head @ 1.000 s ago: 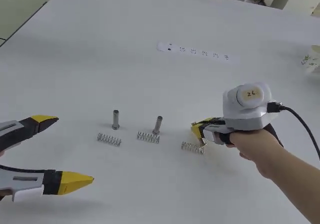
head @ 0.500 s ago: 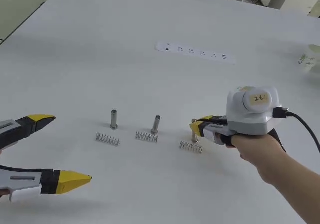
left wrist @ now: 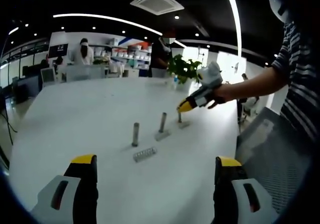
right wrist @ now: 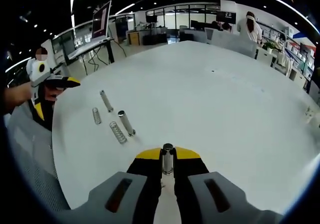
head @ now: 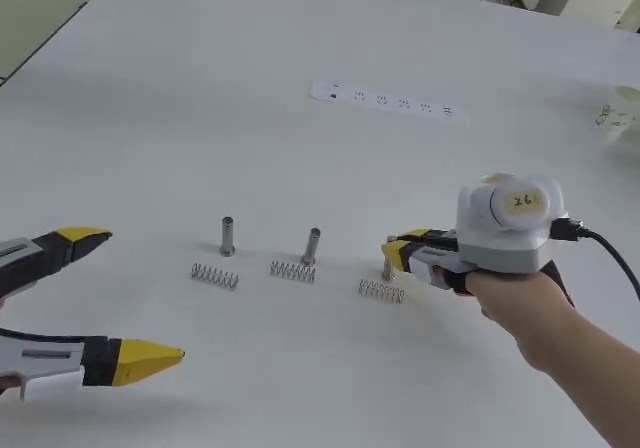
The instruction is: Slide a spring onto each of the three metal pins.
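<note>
Three short metal pins are on the white table (head: pixel 300 148). The left pin (head: pixel 227 236) and middle pin (head: pixel 312 245) stand upright, each with a spring lying in front of it: left spring (head: pixel 215 275), middle spring (head: pixel 292 271). My right gripper (head: pixel 392 253) is shut on the third pin (head: pixel 388 260), seen upright between the yellow tips (right wrist: pixel 167 159). The third spring (head: pixel 381 290) lies just in front of it. I cannot tell whether this pin touches the table. My left gripper (head: pixel 135 294) hovers wide open at the near left (left wrist: pixel 156 160), holding nothing.
A white power strip (head: pixel 388 103) lies across the far middle of the table. A small pale object (head: pixel 618 113) sits at the far right edge. In the left gripper view, people (left wrist: pixel 82 51) stand beyond the table's far end.
The right hand has shifted slightly to the right and tilted, and the held pin now shows at the gripper's tips. The left gripper, the other pins and the springs have not moved.
</note>
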A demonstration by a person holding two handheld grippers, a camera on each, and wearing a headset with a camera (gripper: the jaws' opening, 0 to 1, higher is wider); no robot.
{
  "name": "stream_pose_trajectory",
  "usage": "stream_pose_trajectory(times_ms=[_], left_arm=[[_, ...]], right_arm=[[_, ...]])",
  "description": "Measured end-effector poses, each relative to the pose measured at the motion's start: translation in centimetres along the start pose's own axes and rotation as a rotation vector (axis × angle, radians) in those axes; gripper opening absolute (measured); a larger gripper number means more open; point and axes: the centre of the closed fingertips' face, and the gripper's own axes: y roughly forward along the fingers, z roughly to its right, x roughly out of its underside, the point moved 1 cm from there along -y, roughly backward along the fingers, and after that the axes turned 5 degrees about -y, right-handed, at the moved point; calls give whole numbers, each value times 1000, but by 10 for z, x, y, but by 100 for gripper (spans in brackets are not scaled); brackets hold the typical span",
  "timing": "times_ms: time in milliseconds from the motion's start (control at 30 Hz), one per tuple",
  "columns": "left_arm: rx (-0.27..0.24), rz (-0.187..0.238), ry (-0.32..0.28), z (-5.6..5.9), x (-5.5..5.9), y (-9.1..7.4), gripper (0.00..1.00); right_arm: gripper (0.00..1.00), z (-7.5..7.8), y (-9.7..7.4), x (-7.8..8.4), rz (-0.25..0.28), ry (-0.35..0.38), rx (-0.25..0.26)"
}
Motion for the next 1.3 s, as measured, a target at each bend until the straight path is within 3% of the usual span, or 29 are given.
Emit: stream_pose_trajectory(times_ms=[367, 600, 1300], left_arm=[[-1, -2, -1, 0, 0, -2, 94], [5, -4, 0, 2, -1, -1, 94], [8, -7, -4, 4, 0, -2, 94]], right_arm=[[5, -2, -7, 4, 22, 8, 14], [6, -3, -11, 7, 14, -17, 15], [9, -2, -8, 9, -6, 0, 10]])
